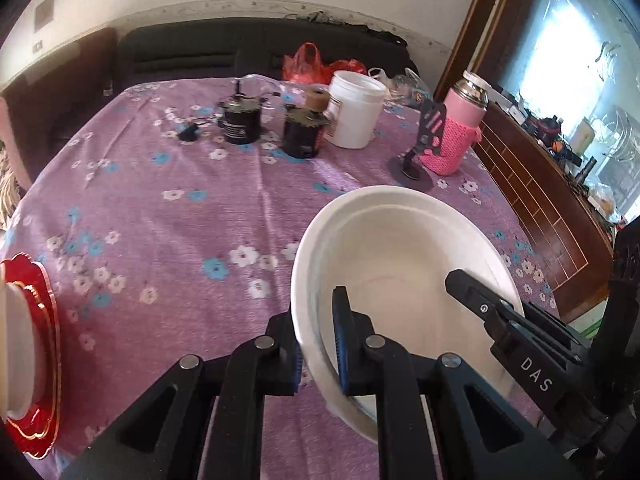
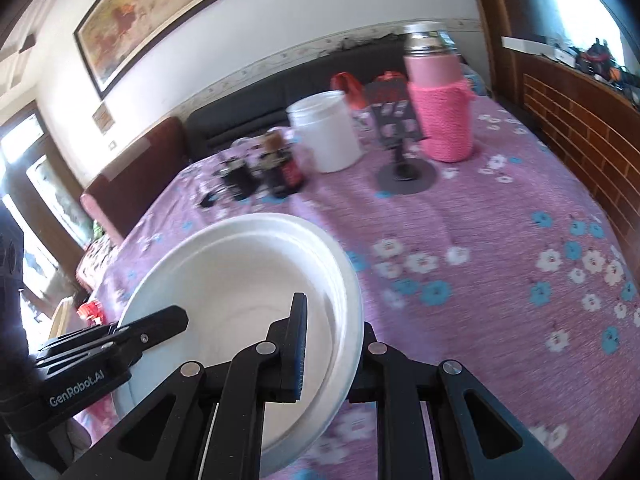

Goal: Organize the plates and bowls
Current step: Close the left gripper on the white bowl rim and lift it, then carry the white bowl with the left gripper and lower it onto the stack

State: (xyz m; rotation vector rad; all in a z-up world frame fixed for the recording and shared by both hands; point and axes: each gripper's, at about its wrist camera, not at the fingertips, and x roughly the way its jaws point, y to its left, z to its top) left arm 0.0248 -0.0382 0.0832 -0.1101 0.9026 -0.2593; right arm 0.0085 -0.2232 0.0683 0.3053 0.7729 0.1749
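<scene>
A white bowl (image 1: 404, 256) is held above the purple flowered tablecloth between both grippers. My left gripper (image 1: 318, 344) is shut on the bowl's left rim, one finger inside and one outside. My right gripper (image 2: 332, 348) is shut on the bowl's (image 2: 240, 264) right rim in the same way; its finger also shows inside the bowl in the left wrist view (image 1: 476, 296). A red plate with gold edge (image 1: 40, 360) lies at the table's left edge with a white dish (image 1: 16, 352) on it.
At the far side of the table stand a white tub (image 1: 356, 110), two dark jars (image 1: 240, 120), a pink knit-covered flask (image 1: 460, 128), a small stand (image 1: 416, 168) and a red bag (image 1: 312, 66). A wooden cabinet (image 1: 540, 200) runs along the right.
</scene>
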